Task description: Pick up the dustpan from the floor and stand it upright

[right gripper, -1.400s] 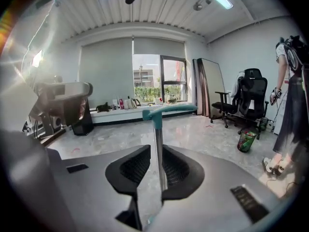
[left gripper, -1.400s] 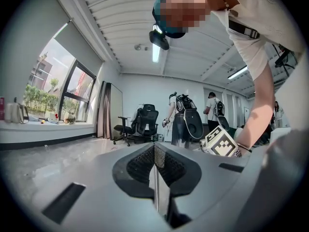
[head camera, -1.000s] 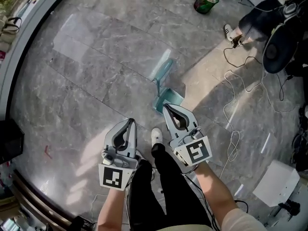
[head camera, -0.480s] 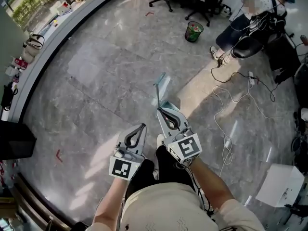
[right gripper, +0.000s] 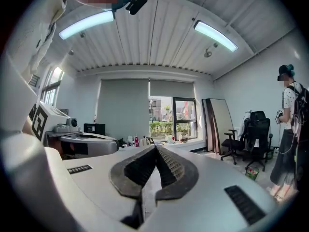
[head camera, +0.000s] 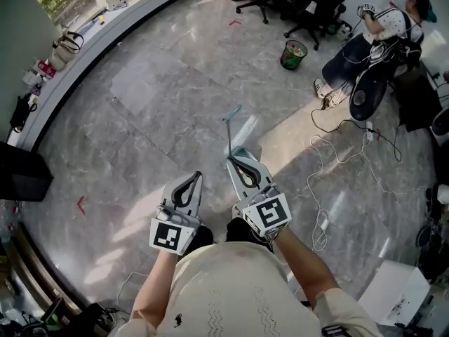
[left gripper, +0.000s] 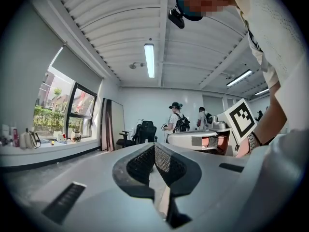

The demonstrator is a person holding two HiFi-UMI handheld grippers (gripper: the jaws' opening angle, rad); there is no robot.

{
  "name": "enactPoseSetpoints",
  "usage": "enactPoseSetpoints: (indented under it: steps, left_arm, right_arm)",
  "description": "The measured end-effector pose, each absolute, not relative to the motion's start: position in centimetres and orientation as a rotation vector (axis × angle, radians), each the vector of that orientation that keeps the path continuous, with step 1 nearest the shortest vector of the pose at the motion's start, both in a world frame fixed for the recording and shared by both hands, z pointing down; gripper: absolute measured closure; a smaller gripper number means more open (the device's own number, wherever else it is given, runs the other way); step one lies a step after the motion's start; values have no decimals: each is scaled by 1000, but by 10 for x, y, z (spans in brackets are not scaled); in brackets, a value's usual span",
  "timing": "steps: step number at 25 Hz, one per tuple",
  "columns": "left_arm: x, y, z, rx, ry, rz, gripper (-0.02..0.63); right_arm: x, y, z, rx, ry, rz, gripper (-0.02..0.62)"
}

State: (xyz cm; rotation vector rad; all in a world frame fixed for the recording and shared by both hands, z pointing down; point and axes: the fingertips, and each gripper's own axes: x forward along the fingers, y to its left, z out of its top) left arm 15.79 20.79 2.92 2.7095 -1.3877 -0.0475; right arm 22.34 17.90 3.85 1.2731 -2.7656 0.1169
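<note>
On the grey marble floor (head camera: 151, 93), just ahead of the person's feet, sits the teal dustpan (head camera: 245, 130). Its long handle runs away from the person and its pan end lies nearest the right tool (head camera: 230, 161). From this steep overhead angle it seems to be resting on its base with the handle raised, but the foreshortening makes that uncertain.

Neither tool is on it. The right tool's jaws are pressed together with nothing between them. Its own view looks level across the room rather than down, which suggests it is held at rest above the pan, not reaching for it. The left tool (head camera: 196, 176) is also closed and empty. It is held beside the right one at about the same height, further from the dustpan. Both being raised and closed fits either a hold-off before a grasp or a finished placement, and the frames do not settle which.

The floor is polished stone, glossy and probably slick, so a light plastic pan set on its edge could slide or tip. A bright patch of sunlight crosses it to the right, where loose cables (head camera: 330, 188) trail. Beyond are a small waste bin (head camera: 294, 55), dark office chairs (head camera: 295, 2) and a seated person (head camera: 382, 30). A curved window ledge (head camera: 91, 30) holding bags and bottles bounds the left side.
</note>
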Motion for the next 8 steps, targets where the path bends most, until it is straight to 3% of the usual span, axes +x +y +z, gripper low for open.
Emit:
enactPoseSetpoints:
  steps: [8]
  left_arm:
    - [223, 197, 32, 2669, -1494, -78, 595]
  right_arm:
    - [284, 164, 45, 1165, -2799, 101, 578]
